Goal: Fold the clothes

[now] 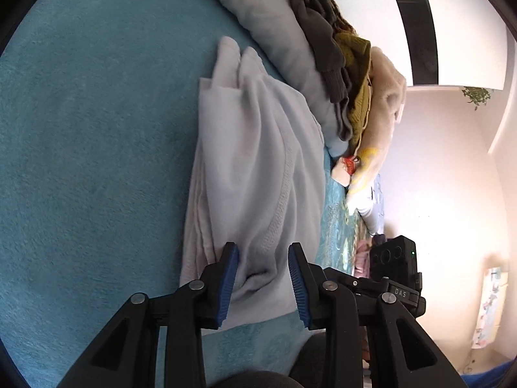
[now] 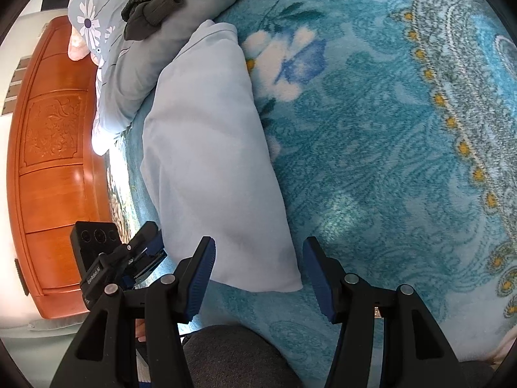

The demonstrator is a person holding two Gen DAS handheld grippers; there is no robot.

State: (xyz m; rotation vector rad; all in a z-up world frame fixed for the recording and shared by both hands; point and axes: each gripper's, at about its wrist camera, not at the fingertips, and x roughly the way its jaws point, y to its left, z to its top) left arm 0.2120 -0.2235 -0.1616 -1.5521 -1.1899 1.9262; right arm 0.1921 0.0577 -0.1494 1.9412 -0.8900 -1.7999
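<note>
A pale blue garment [image 1: 252,174] lies folded in a long strip on the teal blanket [image 1: 90,148]. My left gripper [image 1: 262,283] is open, its blue pads either side of the garment's near end, just above it. In the right wrist view the same garment [image 2: 210,168] shows as a smooth folded strip. My right gripper [image 2: 257,278] is open wide over its near corner and holds nothing. The left gripper [image 2: 142,255] also shows at the lower left of the right wrist view.
A pile of dark grey, mustard and cream clothes [image 1: 342,74] lies on a pale pillow [image 1: 271,22] behind the garment. A carved wooden headboard [image 2: 55,161] stands at the left. The flowered teal blanket [image 2: 387,129] stretches to the right. A dark-clothed knee [image 2: 232,355] is at the bottom.
</note>
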